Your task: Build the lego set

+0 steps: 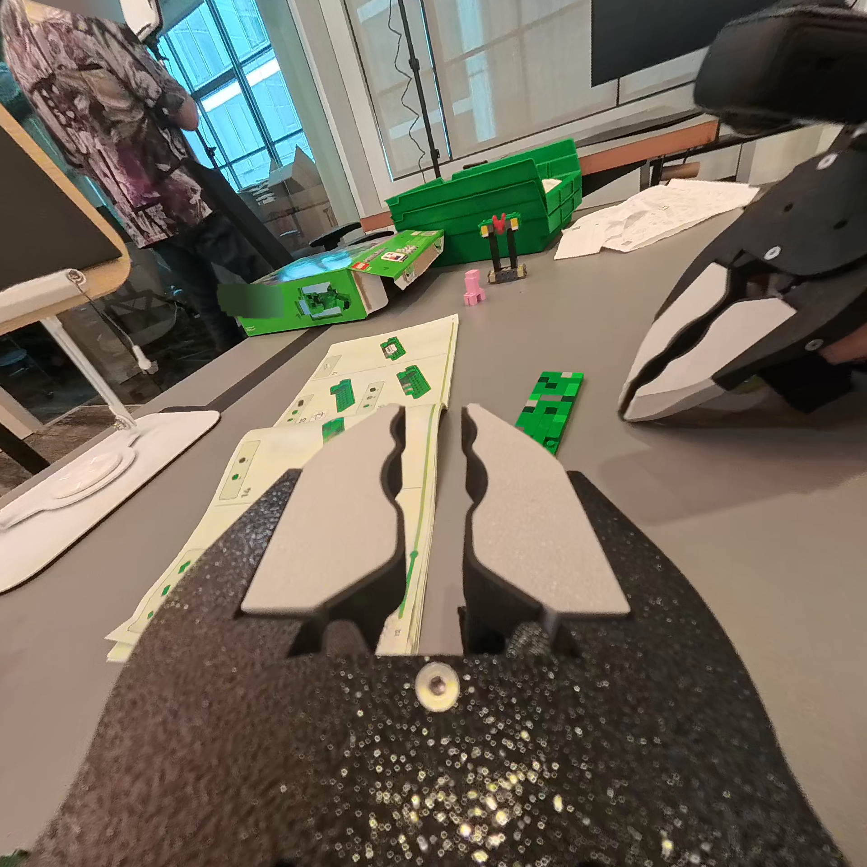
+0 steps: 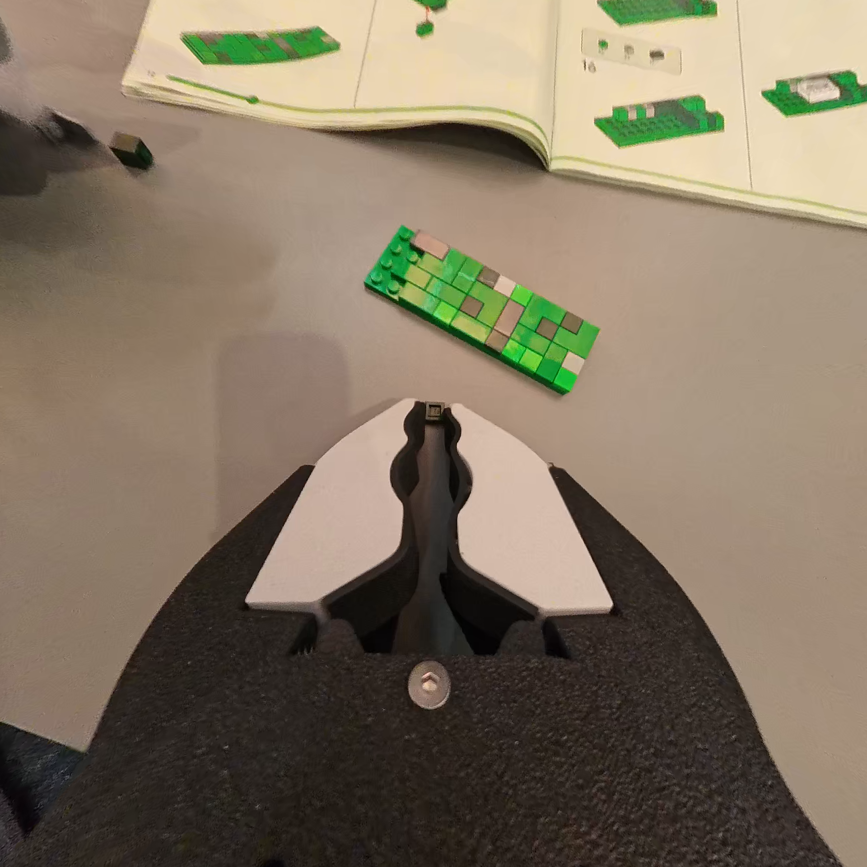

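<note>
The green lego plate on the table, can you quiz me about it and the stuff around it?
1. True or false: the right hand-held gripper pinches a tiny dark piece at its tips.
2. Which end of the green lego plate shows bare studs: the one nearer the loose dark brick, or the other?
3. What lies open beyond the plate? A) instruction booklet B) newspaper C) map

Key: 1 true. 2 the end nearer the loose brick. 3 A.
</note>
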